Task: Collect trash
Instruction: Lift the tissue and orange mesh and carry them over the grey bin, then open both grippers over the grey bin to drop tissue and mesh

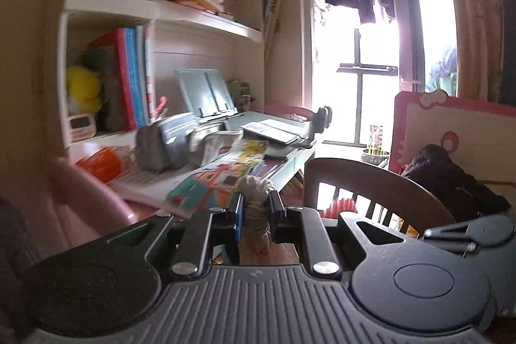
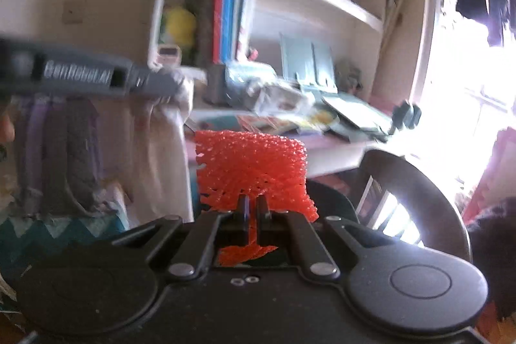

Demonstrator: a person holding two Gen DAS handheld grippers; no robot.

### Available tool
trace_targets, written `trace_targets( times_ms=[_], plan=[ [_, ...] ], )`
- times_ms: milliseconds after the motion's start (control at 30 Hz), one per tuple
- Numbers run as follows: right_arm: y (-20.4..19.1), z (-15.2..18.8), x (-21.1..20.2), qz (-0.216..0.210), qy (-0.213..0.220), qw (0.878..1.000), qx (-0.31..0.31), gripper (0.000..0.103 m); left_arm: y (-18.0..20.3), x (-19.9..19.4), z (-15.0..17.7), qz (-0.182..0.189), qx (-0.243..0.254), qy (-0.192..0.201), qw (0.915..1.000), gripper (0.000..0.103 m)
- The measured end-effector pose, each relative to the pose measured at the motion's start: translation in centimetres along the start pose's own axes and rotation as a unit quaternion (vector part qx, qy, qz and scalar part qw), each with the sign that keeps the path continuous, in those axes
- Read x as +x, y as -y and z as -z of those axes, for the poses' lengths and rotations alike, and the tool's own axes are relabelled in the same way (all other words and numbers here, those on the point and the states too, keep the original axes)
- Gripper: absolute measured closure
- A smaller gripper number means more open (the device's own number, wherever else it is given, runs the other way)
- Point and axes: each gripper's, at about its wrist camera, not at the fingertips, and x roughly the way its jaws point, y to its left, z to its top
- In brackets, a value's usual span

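**Left wrist view: two pieces of trash in the air, neither held deep**

Left wrist view is showing the left hand-held gripper [image 1: 254,208] nearly closed on a crumpled wad of tissue [image 1: 254,205], the pads pressing its sides while the wad is bulging up above the fingertips and trailing down behind them. The right hand-held gripper [image 2: 253,208] is fully closed on a piece of red foam netting [image 2: 254,163]; only the netting's lower edge is sitting between the pads, and most of it is standing free above them, with a torn strip hanging below.

Both pieces are being carried clear of the cluttered bench [image 1: 290,160], in front of the chair [image 1: 371,179]. No bin is showing in either view, so where they are heading cannot be told.

The likeliest trouble is the netting slipping out: the grip is biting on thin, springy mesh near one edge, and a quick swing could be tearing or flicking it loose. The tissue is soft and could be pulling apart or shedding a scrap. The pictures are blurred, which is suggesting fast movement, and the two grippers are travelling close together; the left one is crossing the right wrist view, so a knock between them, or against the chair back, could be shaking either piece free.
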Motion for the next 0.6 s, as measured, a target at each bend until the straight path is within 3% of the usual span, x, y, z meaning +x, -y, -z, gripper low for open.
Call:
trace_targets(
  times_ms=[133,333,467,600],
  plan=[
    [1.1,1.3,1.4,0.007,-0.032,0.999,0.006,0.100,1.9,2.8,0.3,-0.002,0.014,-0.013,0.9998,0.088],
    [1.9,2.1,2.5,0.008,-0.073,0.997,0.014,0.098,3.1,7.1,2.3,0.014,0.005,-0.090,0.9959,0.088],
    [2.7,2.5,3.0,-0.005,-0.091,0.995,0.040,0.093,3.4,9.4,4.1,0.017,-0.013,-0.171,0.9851,0.088],
    [3.1,2.9,3.0,-0.021,-0.103,0.993,0.056,0.090,3.3,10.0,5.3,0.017,-0.027,-0.206,0.9780,0.086]
  ],
)
